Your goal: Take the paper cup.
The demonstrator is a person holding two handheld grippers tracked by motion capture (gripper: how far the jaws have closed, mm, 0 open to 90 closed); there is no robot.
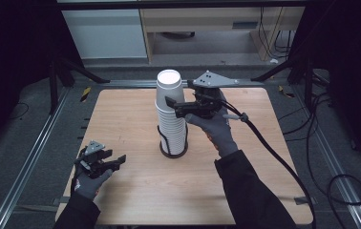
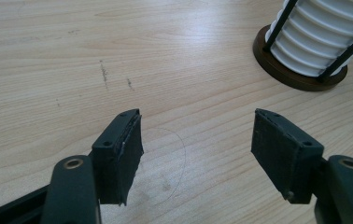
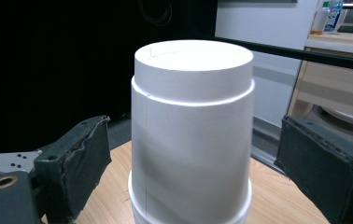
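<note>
This looks like a lab or test room. A small wooden table (image 1: 135,191) stands inside a black metal frame (image 1: 54,71) on grey carpet, with floor rails (image 1: 26,157), loose cables (image 1: 331,181), and plain office cabinets (image 1: 107,33) behind it.

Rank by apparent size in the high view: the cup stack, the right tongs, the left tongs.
1. cup stack, the largest.
2. right tongs, open around the stack's top.
3. left tongs, open, slightly smaller looking; the two tools are likely alike, so this ranking is unsure.
</note>
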